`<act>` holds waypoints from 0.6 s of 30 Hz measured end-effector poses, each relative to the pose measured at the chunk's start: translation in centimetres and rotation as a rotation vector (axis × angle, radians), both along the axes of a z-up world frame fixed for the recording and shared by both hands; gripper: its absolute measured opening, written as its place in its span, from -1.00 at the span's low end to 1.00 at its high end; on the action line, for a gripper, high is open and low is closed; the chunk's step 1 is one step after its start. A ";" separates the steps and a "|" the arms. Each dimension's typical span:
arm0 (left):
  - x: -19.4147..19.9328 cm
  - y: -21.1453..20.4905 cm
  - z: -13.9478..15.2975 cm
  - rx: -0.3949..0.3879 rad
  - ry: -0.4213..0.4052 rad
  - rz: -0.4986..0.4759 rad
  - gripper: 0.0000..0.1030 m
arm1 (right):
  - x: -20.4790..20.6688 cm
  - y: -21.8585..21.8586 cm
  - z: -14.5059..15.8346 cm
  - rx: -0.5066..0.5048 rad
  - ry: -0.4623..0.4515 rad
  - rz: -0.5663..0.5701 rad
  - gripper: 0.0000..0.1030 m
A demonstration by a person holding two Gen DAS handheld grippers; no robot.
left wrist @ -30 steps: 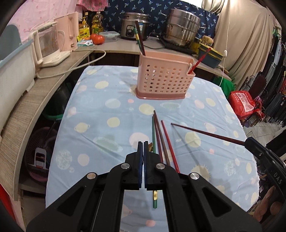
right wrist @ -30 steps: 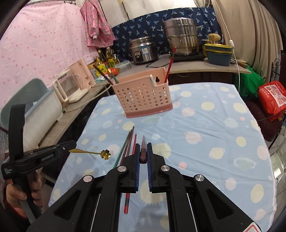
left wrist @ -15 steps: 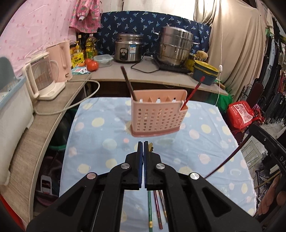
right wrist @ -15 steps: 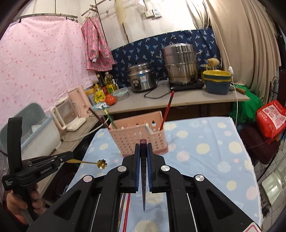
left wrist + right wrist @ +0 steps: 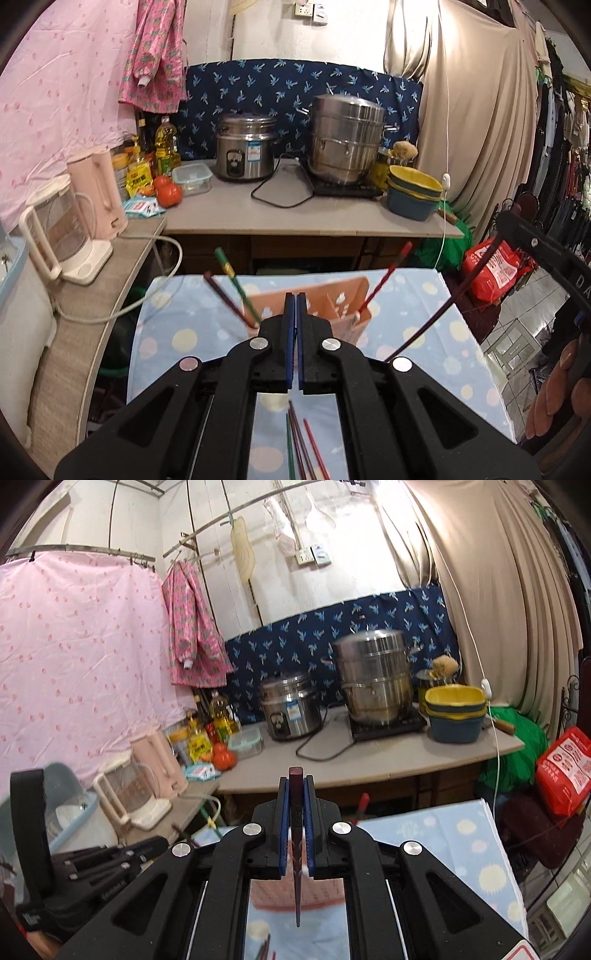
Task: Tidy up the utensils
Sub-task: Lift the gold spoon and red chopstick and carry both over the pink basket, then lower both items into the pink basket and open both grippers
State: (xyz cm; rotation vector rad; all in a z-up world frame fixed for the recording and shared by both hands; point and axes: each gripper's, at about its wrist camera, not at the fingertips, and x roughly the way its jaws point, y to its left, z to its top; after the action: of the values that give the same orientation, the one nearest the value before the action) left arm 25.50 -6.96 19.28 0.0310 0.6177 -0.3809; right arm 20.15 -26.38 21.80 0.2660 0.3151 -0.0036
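My right gripper [image 5: 296,782] clamps a slim tapered maroon chopstick [image 5: 296,853], tip down, over the perforated pink plastic caddy [image 5: 332,299]; left gripper [image 5: 295,306] pinched shut, contents unclear.

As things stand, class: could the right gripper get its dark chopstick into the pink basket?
Probably yes. The right gripper grips the dark chopstick tip-down, just above the pink basket, with nothing between them. The red chopstick occupies only one end compartment.

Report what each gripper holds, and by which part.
Right gripper: dark red chopstick, clamped near its thick end. Left gripper: shut; any hold can't be seen.
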 end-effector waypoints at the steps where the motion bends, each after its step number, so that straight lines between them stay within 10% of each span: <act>1: 0.6 -0.3 0.3 -0.003 -0.003 -0.001 -1.00 | 0.7 0.0 0.7 0.001 -0.016 -0.002 -0.86; 9: 4.7 -1.8 1.4 -0.021 -0.020 -0.003 -1.00 | 6.1 0.8 2.6 -0.007 -0.051 -0.002 -0.86; 18: 8.4 -3.1 -1.8 -0.016 0.041 -0.012 -0.98 | 10.4 1.8 -3.2 -0.017 0.079 0.025 -0.85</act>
State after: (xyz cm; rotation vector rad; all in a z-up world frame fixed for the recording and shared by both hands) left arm 33.93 -10.11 17.49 0.0112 0.6552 -0.3991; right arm 30.50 -24.55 18.58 0.2450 0.3969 0.0079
